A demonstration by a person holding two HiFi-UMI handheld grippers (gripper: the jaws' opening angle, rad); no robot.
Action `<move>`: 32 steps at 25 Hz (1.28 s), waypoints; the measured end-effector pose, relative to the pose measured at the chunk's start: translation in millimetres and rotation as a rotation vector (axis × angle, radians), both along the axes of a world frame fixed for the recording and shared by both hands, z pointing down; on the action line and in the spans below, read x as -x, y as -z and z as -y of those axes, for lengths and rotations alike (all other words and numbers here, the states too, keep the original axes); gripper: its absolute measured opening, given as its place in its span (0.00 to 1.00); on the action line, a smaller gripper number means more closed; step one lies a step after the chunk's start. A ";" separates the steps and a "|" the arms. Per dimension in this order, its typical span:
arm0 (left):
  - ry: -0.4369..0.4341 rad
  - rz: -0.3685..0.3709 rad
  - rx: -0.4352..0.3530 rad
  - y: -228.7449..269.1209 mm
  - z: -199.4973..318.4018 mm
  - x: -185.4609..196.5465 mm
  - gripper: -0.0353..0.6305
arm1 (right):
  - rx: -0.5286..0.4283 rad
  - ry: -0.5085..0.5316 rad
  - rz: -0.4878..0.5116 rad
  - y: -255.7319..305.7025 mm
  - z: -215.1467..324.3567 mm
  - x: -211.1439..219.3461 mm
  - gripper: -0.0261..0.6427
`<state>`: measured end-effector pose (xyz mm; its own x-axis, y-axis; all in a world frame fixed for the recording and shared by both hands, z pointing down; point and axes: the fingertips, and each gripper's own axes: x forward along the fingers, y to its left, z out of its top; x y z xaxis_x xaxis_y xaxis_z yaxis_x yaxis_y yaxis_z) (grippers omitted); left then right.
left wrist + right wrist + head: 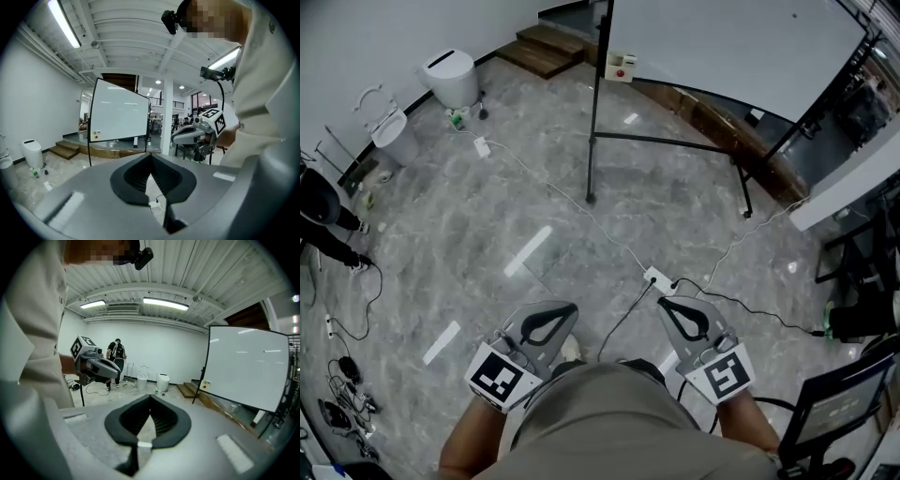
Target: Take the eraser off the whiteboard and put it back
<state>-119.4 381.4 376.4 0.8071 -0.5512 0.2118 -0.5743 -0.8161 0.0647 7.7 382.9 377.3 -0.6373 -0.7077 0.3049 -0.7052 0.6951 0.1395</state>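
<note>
Reading the head view from its left edge, two white bins [450, 80] stand in the upper left. The left gripper [568, 310] sits low in the frame, its jaws pressed together with nothing between them. Just right of centre a power strip [654, 277] lies on the floor [487, 216] with cables trailing off it, right in front of the right gripper [665, 303]. That gripper's jaws likewise meet at the tips and carry nothing. The whiteboard [731, 47] fills the upper right. The eraser [621, 67], a small pale block with a red spot, clings to the board's lower left corner, beside the stand's dark post [598, 103]. It is well apart from both tools.

The step in hand looks like the walk-up. To do it well, go around the strip and cables rather than over them. Spread the jaws of one gripper before arriving, and come at the eraser square-on so the pads close on two opposite edges. Keep clear of the post, since it crowds that side. A straight pull away from the board should free the block more cleanly than sliding it.
</note>
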 end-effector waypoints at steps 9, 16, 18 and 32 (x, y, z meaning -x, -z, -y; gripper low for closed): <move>-0.002 0.001 0.040 -24.5 41.2 50.4 0.06 | 0.033 -0.038 -0.005 -9.6 31.1 44.3 0.04; -0.008 0.014 0.053 -30.5 90.2 29.6 0.06 | 0.046 -0.044 -0.005 -20.3 84.8 22.8 0.04; 0.007 0.020 0.053 -30.1 111.6 19.9 0.06 | 0.039 -0.025 0.010 -19.1 109.4 13.9 0.04; 0.080 0.054 -0.004 -15.8 262.7 -71.9 0.06 | 0.004 0.042 0.047 -25.5 265.8 -74.5 0.04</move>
<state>-47.6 118.7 392.2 0.7480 -0.6143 0.2513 -0.6401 -0.7678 0.0284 82.2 117.1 402.8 -0.6798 -0.6792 0.2766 -0.6813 0.7245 0.1045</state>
